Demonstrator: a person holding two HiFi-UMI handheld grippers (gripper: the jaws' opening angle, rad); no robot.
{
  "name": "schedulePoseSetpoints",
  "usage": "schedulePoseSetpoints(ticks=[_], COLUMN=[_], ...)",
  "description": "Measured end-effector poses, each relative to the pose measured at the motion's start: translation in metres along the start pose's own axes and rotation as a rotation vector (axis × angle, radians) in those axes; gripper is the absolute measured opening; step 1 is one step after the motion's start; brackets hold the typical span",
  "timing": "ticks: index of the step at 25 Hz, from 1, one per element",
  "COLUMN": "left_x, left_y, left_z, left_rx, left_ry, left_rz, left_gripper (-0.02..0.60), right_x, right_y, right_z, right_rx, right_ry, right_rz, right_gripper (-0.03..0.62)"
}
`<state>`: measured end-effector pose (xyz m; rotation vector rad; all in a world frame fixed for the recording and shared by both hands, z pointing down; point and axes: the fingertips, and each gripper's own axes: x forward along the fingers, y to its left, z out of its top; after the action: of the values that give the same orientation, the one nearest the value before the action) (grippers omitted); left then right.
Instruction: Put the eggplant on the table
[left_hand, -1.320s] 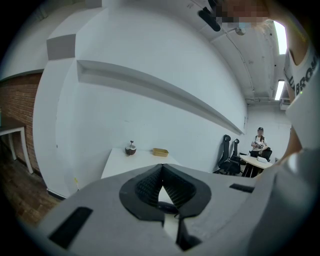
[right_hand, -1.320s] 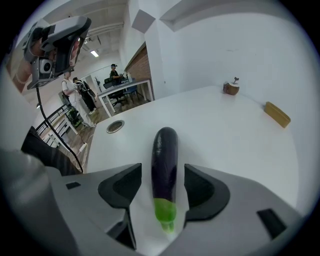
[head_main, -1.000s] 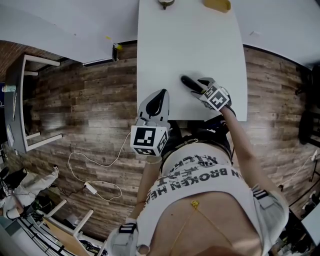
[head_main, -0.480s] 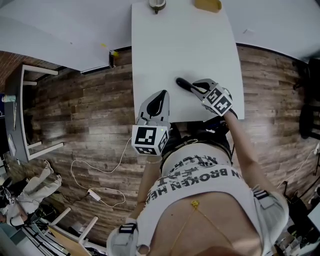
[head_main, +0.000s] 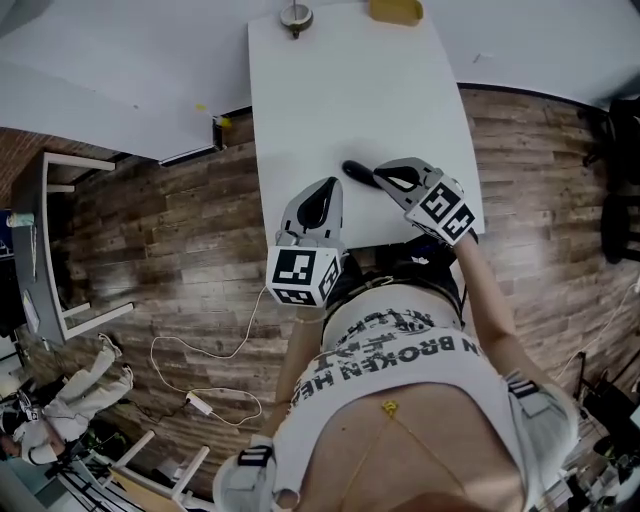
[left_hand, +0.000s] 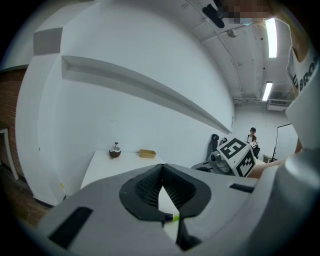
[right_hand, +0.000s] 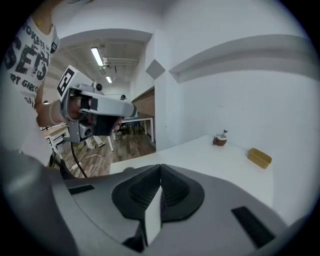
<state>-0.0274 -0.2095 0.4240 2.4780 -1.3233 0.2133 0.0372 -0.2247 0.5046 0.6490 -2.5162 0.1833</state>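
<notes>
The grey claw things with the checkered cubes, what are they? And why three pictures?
They are two grippers that a person holds, one in each hand. One picture comes from a camera on the person's head, looking down; the other two come from cameras riding on the grippers. On the white table lie a dark eggplant near the front, and a small brown round thing and a yellow box at the far end. The left gripper and the right gripper are both shut and hold nothing; the right one is close to the eggplant.

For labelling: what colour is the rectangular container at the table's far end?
Yellow container; best in head view.
</notes>
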Motion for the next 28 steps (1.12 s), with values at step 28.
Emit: schedulePoseSetpoints(ticks=[28], left_x=[-0.016], left_y=[-0.062], left_z=[0.105], left_rx=[0.108], left_ry=[-0.246], left_rz=[-0.111], left_gripper=[0.006], right_x=[-0.140], right_y=[0.014], right_z=[0.154], right_rx=[-0.022], right_ry=[-0.557], right_rz=[-0.178], right_gripper=[0.008])
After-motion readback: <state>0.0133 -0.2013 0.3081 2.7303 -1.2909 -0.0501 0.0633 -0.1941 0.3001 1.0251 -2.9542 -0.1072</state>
